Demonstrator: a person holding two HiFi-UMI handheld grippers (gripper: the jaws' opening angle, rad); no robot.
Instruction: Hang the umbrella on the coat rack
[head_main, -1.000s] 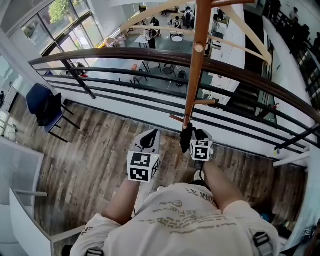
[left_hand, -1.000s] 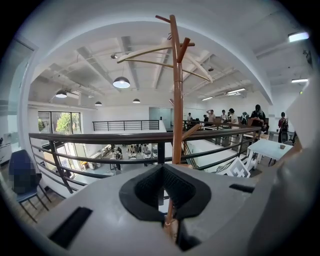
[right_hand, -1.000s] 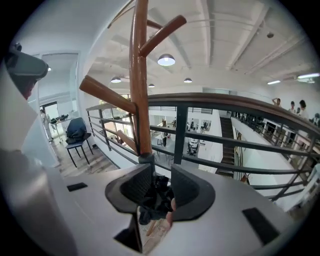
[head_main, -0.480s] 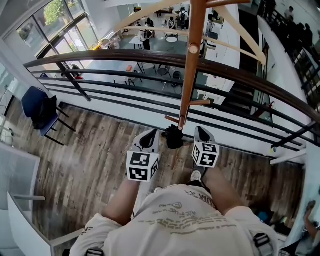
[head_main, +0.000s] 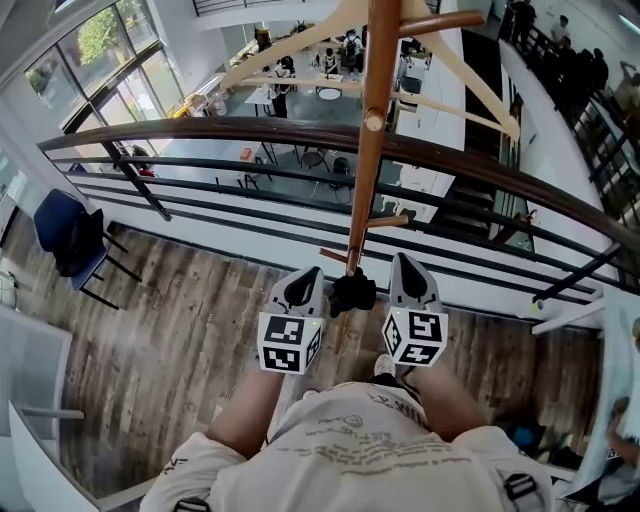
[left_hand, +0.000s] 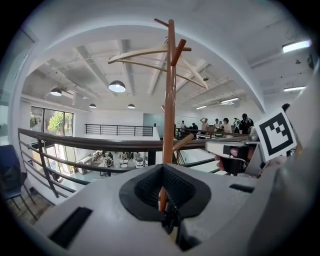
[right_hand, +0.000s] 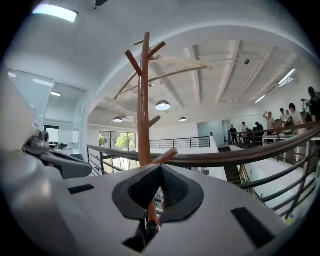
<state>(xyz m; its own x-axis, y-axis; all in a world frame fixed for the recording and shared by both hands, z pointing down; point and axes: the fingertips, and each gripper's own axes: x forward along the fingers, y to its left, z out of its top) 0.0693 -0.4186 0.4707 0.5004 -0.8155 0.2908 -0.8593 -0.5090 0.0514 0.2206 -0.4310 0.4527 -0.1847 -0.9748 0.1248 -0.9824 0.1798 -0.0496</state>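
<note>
The brown wooden coat rack (head_main: 366, 150) rises in front of me, with short pegs low on its pole. A black umbrella (head_main: 352, 293) shows as a dark bundle against the pole just below the lowest pegs. I cannot tell whether it hangs from a peg. My left gripper (head_main: 299, 284) is just left of it and my right gripper (head_main: 405, 270) just right of it; neither touches it. Both are shut and empty. The rack pole (left_hand: 169, 100) stands ahead of the left gripper (left_hand: 165, 186). The pole (right_hand: 144, 110) stands ahead of the right gripper (right_hand: 159, 192).
A dark curved railing (head_main: 200, 135) with several bars runs behind the rack, over a drop to a lower floor. A blue chair (head_main: 70, 230) stands at the far left on the plank floor. People stand at the far right along the railing (right_hand: 280, 150).
The right gripper, which was against the umbrella, has come off it and risen toward the camera. The left gripper has shifted a little. The umbrella stays by the pole.
</note>
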